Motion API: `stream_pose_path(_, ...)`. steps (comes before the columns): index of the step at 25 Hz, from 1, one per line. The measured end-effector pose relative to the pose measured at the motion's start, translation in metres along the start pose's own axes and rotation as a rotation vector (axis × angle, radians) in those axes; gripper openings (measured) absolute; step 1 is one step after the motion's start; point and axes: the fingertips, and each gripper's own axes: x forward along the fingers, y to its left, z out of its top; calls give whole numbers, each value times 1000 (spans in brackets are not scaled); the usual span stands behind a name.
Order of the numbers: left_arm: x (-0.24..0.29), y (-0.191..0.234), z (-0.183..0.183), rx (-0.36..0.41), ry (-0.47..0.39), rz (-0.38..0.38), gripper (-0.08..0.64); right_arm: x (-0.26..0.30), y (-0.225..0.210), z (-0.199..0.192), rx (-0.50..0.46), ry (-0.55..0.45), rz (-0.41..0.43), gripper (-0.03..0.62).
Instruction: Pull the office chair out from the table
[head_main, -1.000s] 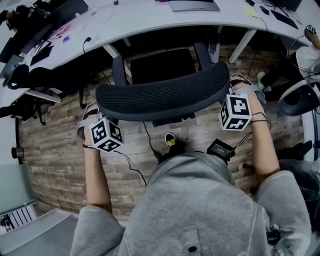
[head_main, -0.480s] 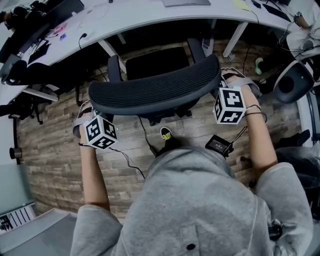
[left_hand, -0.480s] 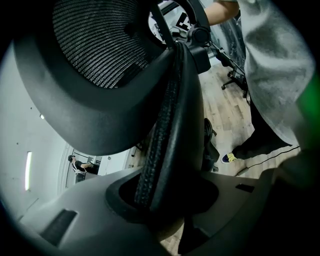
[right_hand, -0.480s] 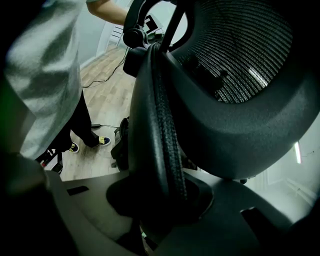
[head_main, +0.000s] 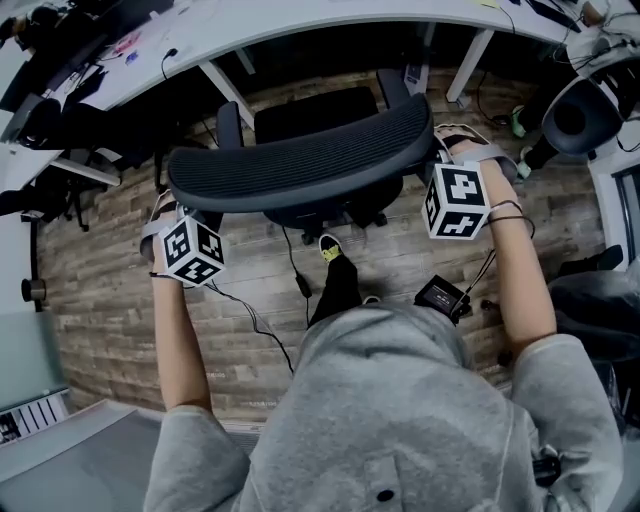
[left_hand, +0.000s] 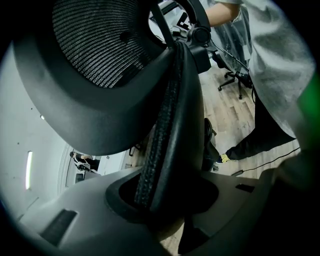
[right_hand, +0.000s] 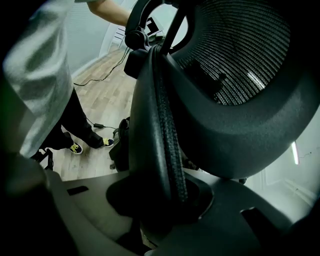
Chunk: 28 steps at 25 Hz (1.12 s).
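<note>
Head view: the office chair (head_main: 300, 165) stands just off the table (head_main: 300, 25), its seat near the table's edge. Draw both hands back evenly so it rolls straight.

Left gripper view: your left gripper (left_hand: 165, 200) is clamped on the backrest's padded rim (left_hand: 167, 125) — black mesh (left_hand: 95, 45) curves beyond.

Right gripper view: the right gripper (right_hand: 165, 200) bites the opposite rim (right_hand: 160, 125) — squeeze firmly and don't twist.

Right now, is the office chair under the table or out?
Out: in the head view its seat lies over the floor, clear of the table edge.
</note>
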Motion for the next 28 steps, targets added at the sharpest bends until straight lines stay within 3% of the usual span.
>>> stream_pose_path(12,-30,-30,-3,2,-9,2,153,-31,34,10,8,-3,-19,117)
stream_pose_path(18,-27,-28,-3,-26,-26,-1,174,-34,21,16,62,-113,-198,205)
stream_pose_path(21,-30,-25,-5,-103,-73,30,257,-52,15,10,139,-170,-254,224)
stream_pose_path(25,-42,-18,-29,-207,-91,94,272,-82,17,-25,299,-157,-322,238)
stream_pose_path(26,-49,-19,-40,-276,-97,113,272,-92,22,-34,365,-166,-347,238)
stream_pose_path(28,-68,-22,-60,-507,-159,159,272,-117,32,-43,539,-235,-383,236)
